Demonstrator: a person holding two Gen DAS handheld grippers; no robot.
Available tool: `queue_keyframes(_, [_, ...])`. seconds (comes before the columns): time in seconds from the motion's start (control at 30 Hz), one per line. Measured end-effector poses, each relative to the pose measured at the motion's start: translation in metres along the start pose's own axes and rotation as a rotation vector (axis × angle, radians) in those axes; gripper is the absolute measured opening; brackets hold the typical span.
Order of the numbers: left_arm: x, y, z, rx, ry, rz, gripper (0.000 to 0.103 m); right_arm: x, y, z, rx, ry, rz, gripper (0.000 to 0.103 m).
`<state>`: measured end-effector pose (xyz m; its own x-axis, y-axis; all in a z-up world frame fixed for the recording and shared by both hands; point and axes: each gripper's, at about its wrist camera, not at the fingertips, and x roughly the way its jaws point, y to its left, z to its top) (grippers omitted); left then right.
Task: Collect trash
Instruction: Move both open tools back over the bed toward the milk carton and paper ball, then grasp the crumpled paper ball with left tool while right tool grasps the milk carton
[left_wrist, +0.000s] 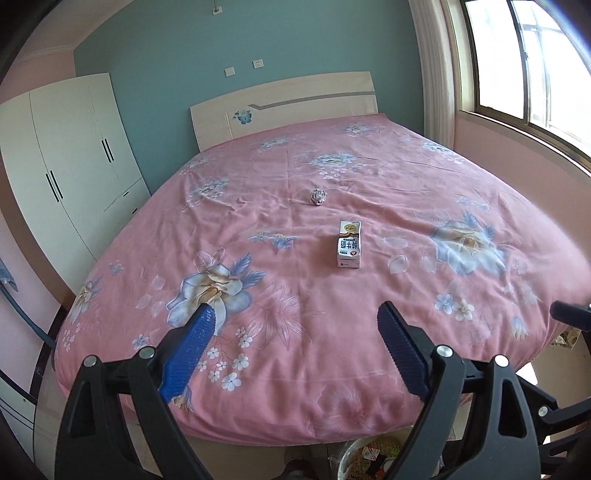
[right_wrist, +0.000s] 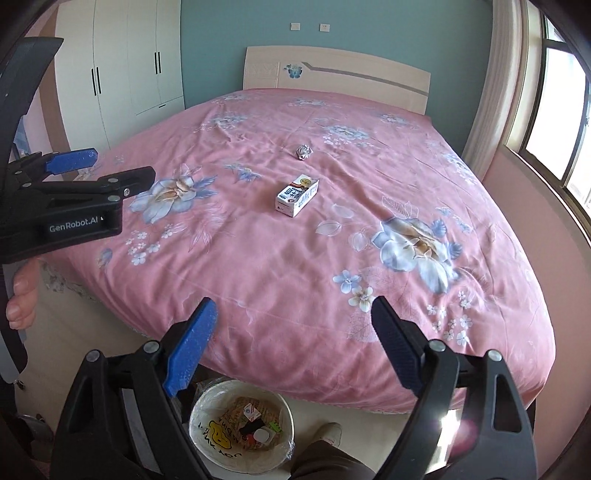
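**A:** Where do you stand with the trash right now?

**B:** You face the bed (right_wrist: 295, 240), its pink flowered cover spread flat. At its foot, on the floor, the bin (right_wrist: 242, 424) already holds some scraps, so I judge you are mid-task, between pickups.

**A:** What is left on the cover?

**B:** Two pieces. The milk carton (right_wrist: 297, 195) lies on its side near the middle of the bed; the crumpled paper ball (right_wrist: 303, 151) sits beyond it, toward the headboard, apart from the carton.

**A:** And your tools?

**B:** Your left tool (left_wrist: 295, 325) has its jaws spread wide and holds nothing; your right tool (right_wrist: 293, 321) is the same, open and empty. Both hover over the foot of the bed, well apart from either piece.

**A:** The next move?

**B:** Likely you reach forward for the carton, the closer one. Straddle its narrow sides and close gently; the soft cover may give under it.
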<state>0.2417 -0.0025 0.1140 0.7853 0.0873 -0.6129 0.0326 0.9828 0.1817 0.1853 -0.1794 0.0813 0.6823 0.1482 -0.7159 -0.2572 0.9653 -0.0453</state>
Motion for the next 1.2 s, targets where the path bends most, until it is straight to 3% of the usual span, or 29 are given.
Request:
queue_keyframes(0.2, [0.063,-0.003,0.054,0.031,0.004,0.009,0.093,0.053,-0.006,0.045,0.007,-0.017,0.068,0.087])
queue_keyframes(0.47, [0.215,-0.021,0.147,0.042,0.042,-0.060,0.093,0.185,-0.020,0.105,0.023,-0.024,0.110,0.087])
queue_keyframes(0.53, [0.252,-0.023,0.172,0.052,0.060,-0.046,0.093,0.234,-0.020,0.131,0.021,0.000,0.099,0.087])
queue_keyframes(0.63, [0.301,-0.026,0.202,0.060,0.106,-0.046,0.093,0.259,-0.020,0.146,0.029,0.030,0.068,0.087])
queue_keyframes(0.7, [0.335,-0.026,0.217,0.047,0.170,-0.039,0.093,0.284,-0.027,0.164,0.113,0.100,0.105,0.087])
queue_keyframes(0.9, [0.430,-0.036,0.237,0.071,0.343,-0.053,0.093,0.320,-0.045,0.177,0.284,0.206,0.071,0.087])
queue_keyframes(1.0, [0.468,-0.046,0.241,0.105,0.365,-0.043,0.093,0.350,-0.041,0.175,0.293,0.280,0.023,0.087])
queue_keyframes(1.07, [0.491,-0.055,0.241,0.138,0.370,-0.074,0.093,0.380,-0.036,0.168,0.312,0.347,-0.005,0.087])
queue_keyframes(1.2, [0.532,-0.069,0.232,0.192,0.396,-0.086,0.093,0.407,-0.030,0.161,0.325,0.399,-0.035,0.087])
